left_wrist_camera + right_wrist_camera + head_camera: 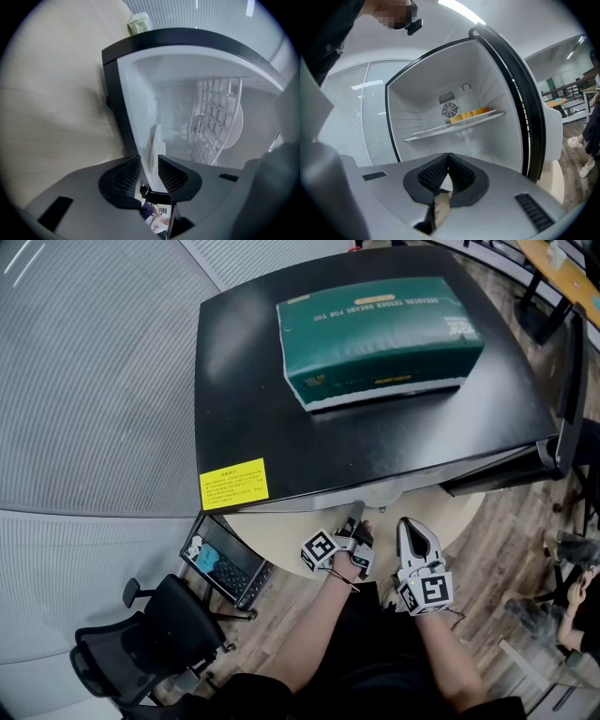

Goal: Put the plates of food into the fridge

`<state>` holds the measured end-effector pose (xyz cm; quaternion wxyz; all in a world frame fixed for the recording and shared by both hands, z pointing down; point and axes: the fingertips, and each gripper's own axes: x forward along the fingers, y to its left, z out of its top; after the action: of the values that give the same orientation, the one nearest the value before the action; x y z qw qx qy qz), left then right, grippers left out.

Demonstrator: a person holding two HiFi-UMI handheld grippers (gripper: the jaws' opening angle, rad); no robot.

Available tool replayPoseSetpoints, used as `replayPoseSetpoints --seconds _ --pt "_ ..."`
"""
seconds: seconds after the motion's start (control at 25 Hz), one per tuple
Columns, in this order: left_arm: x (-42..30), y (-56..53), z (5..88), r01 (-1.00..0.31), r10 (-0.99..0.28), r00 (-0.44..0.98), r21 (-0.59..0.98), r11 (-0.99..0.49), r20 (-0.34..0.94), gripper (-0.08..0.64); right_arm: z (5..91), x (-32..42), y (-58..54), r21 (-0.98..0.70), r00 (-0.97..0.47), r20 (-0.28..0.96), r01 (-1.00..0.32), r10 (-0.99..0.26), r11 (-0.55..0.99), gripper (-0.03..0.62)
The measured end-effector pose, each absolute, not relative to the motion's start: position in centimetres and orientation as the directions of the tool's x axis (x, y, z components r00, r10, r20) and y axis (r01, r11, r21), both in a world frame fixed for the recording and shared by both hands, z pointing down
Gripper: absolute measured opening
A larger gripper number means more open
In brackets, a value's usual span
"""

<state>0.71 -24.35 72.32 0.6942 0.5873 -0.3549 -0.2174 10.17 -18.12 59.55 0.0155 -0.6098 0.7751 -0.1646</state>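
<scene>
In the head view the black fridge (pixel 281 409) is seen from above, with both grippers low at its front. My left gripper (pixel 149 165) stands open, and the thin white edge of the fridge door (pixel 117 93) runs between its pads without being pressed. A white wire door rack (pixel 213 122) shows behind that edge. My right gripper (pixel 449 158) is shut with nothing in it and points into the open fridge. Inside, a plate of yellow food (pixel 471 114) rests on the white shelf (pixel 440 129). From above, the left gripper (pixel 354 521) and right gripper (pixel 410 529) are side by side.
A green box (pixel 375 334) lies on the fridge top, and a yellow label (pixel 234 484) is stuck at its front corner. The fridge stands on a round beige table (pixel 281 540). A black office chair (pixel 150 634) is lower left. A person's legs (pixel 588 140) show at far right.
</scene>
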Motion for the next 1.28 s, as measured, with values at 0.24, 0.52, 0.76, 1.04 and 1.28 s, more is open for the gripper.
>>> replayPoseSetpoints --seconds 0.24,0.52,0.76,1.04,1.28 --pt "0.1 -21.8 71.3 -0.205 -0.693 0.674 0.966 0.156 0.255 0.1 59.0 10.7 -17.0 -0.273 -0.245 0.187 -0.943 -0.951 0.189 0.009" --pt "1.0 -16.2 63.6 -0.422 -0.679 0.7 0.894 -0.146 0.22 0.006 55.4 11.7 -12.5 -0.267 -0.253 0.169 -0.942 -0.953 0.203 0.009" --pt "1.3 -10.9 52.5 -0.599 -0.737 0.665 0.674 -0.432 0.118 0.005 50.6 12.7 -7.7 -0.275 -0.267 0.137 -0.935 -0.954 0.222 0.009" --pt "0.5 -5.4 42.2 -0.819 -0.838 0.542 0.268 -0.508 0.067 0.005 45.1 12.3 -3.7 -0.298 -0.299 0.11 -0.92 -0.948 0.255 0.009" --pt "-2.0 -2.6 40.4 -0.884 -0.888 0.458 0.123 -0.451 0.036 0.005 43.0 9.7 -0.9 -0.278 -0.312 0.084 -0.919 -0.946 0.278 0.009"
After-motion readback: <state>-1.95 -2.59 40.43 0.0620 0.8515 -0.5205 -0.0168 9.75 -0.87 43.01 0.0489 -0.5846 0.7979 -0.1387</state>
